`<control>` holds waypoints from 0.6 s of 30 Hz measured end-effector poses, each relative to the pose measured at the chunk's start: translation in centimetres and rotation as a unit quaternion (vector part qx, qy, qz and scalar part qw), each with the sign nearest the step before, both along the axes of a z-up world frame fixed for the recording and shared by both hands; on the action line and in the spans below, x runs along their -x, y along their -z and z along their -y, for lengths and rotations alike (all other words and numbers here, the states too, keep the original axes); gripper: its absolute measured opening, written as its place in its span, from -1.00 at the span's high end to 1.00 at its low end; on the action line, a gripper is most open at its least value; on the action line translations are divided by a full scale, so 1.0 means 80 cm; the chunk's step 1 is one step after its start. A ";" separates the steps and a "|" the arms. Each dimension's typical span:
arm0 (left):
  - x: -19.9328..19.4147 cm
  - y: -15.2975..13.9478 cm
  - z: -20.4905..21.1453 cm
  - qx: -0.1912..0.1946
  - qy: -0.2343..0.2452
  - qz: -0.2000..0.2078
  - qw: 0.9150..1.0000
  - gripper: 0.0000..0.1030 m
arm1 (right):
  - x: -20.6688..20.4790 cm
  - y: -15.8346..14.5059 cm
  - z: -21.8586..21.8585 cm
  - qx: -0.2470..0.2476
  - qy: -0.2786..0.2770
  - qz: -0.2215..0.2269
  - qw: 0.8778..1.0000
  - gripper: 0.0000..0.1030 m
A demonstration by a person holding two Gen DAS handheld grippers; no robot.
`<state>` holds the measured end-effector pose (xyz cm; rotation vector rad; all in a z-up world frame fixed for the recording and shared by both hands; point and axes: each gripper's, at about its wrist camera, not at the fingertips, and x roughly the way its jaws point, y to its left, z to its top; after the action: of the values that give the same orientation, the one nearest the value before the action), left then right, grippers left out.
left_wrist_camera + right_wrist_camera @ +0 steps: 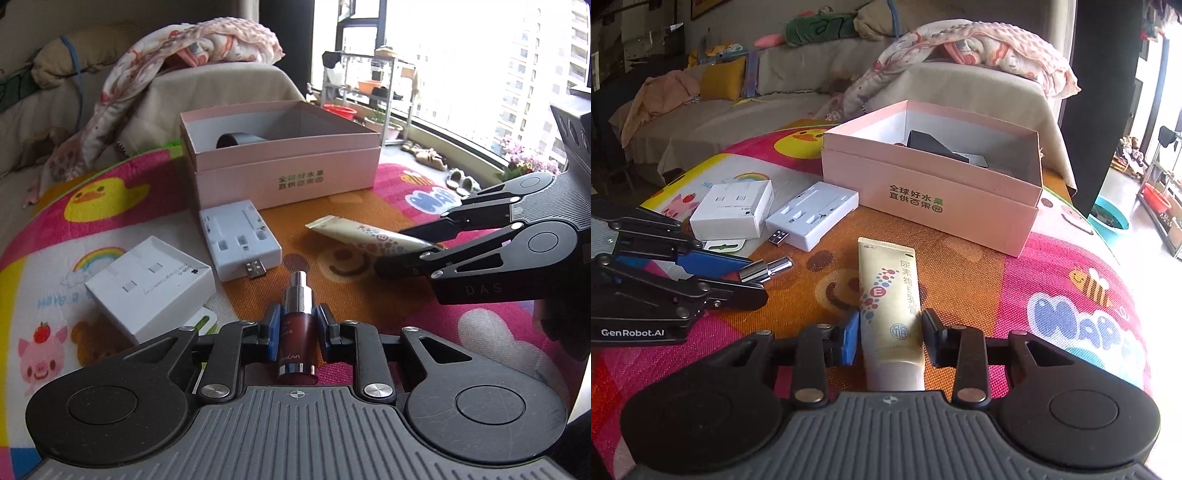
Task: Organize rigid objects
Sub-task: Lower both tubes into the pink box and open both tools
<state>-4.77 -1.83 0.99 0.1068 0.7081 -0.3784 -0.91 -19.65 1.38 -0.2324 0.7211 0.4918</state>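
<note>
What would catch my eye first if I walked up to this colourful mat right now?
Probably the open pink box at the back of the bright cartoon mat, with something dark already inside. Next, the two hand-held tools in front of it: the left tool is clamped on a dark red spray bottle, and the right tool straddles a cream tube. Two white boxes sit to the left.

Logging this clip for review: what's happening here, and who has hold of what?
A person is tidying items on a colourful play mat with two tools. The left hand-held gripper is shut on a dark red spray bottle. The right hand-held gripper straddles a cream tube; contact is unclear. A pink box, already holding something dark, stands open behind, and two white boxes remain out.
</note>
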 end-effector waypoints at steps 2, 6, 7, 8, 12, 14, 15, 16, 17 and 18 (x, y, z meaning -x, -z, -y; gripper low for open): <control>0.006 0.001 -0.002 0.006 0.010 0.002 1.000 0.54 | 0.002 -0.001 0.000 0.000 0.001 -0.001 1.000 0.33; 0.014 -0.001 -0.005 0.015 0.024 0.012 1.000 0.54 | 0.012 -0.009 0.002 -0.006 -0.003 -0.006 1.000 0.34; 0.012 -0.006 -0.007 0.026 0.024 0.014 0.999 0.54 | 0.016 -0.013 0.003 -0.009 -0.005 -0.002 1.000 0.35; 0.008 -0.013 -0.010 0.038 0.025 0.017 0.999 0.54 | 0.020 -0.020 0.004 -0.015 -0.007 0.003 1.000 0.39; -0.024 -0.068 -0.022 0.079 0.020 0.053 0.995 0.54 | 0.015 -0.068 0.017 -0.063 -0.004 0.018 0.998 0.60; -0.044 -0.101 -0.021 0.083 0.023 0.083 0.993 0.54 | 0.005 -0.097 0.024 -0.083 0.005 0.035 0.996 0.61; -0.054 -0.115 -0.019 0.078 0.027 0.098 0.992 0.54 | -0.001 -0.112 0.026 -0.091 0.012 0.047 0.995 0.62; -0.067 -0.129 -0.014 0.069 0.028 0.114 0.991 0.54 | -0.007 -0.124 0.028 -0.097 0.017 0.056 0.994 0.62; -0.083 -0.142 -0.010 0.063 0.025 0.126 0.990 0.54 | -0.016 -0.138 0.029 -0.106 0.020 0.063 0.992 0.62; -0.101 -0.151 -0.007 0.065 0.023 0.128 0.989 0.54 | -0.027 -0.151 0.029 -0.114 0.022 0.068 0.991 0.62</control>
<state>3.34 -1.23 13.07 0.0479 0.4263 -0.4443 1.23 -21.99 13.42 -0.0347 0.5318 0.5063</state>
